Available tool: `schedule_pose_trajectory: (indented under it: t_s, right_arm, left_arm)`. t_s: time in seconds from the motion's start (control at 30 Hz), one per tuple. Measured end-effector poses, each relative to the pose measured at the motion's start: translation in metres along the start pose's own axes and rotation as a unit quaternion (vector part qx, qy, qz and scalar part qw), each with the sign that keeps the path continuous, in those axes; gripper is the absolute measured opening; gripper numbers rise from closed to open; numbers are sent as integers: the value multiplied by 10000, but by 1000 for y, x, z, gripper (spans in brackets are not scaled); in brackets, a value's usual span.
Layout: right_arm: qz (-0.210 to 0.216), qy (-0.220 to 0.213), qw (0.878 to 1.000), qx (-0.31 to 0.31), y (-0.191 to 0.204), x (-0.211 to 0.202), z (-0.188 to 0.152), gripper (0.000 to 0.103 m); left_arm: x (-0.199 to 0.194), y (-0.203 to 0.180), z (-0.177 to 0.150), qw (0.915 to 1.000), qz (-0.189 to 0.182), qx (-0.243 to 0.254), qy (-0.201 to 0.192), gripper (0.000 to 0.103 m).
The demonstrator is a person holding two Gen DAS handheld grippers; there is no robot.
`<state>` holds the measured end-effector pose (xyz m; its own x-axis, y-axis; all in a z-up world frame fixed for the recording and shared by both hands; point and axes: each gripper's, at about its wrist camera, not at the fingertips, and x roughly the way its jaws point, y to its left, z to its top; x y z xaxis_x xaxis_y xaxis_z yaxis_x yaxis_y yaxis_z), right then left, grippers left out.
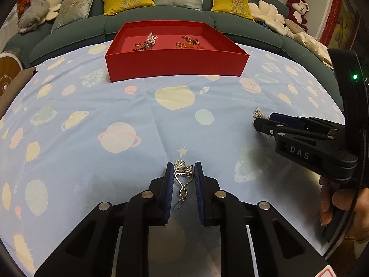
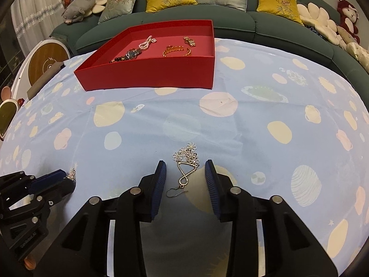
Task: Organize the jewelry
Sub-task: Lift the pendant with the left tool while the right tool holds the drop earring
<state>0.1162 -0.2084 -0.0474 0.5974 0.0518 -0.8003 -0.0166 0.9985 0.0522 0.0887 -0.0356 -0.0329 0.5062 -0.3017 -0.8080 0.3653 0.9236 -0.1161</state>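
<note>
At the bottom centre of the left wrist view, the left gripper stands open around an earring lying on the cloth, pads not touching it. At the bottom centre of the right wrist view, the right gripper is open too, a second earring between its fingers. Farther up, the red box holds a watch, pearls and gold pieces. A sofa fills the top.
</note>
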Motion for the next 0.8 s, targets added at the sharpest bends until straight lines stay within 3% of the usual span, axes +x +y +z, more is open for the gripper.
schedule_pose_trajectory:
  t_s: [0.03, 0.1, 0.3, 0.37, 0.8]
  right_arm:
    - [-41, 1, 10000, -44, 1, 0, 0, 31]
    - [-46, -2, 10000, -75, 3, 0, 0, 18]
    - [-56, -9, 10000, -21, 3, -3, -1, 15]
    - [-24, -23, 10000, -17, 3, -6, 0, 0]
    - [56, -123, 9999, 22, 0, -14, 3, 4]
  left_arm:
    - [-2, 0, 1, 10000, 10, -2, -17, 15]
    - [-5, 1, 3, 10000, 31, -25, -39, 15]
    - [-9, 6, 8, 9999, 85, -112, -46, 15]
    - [-11, 7, 9, 9998, 110, -128, -57, 15]
    - [-13, 9, 11, 9995, 241, -172, -69, 15]
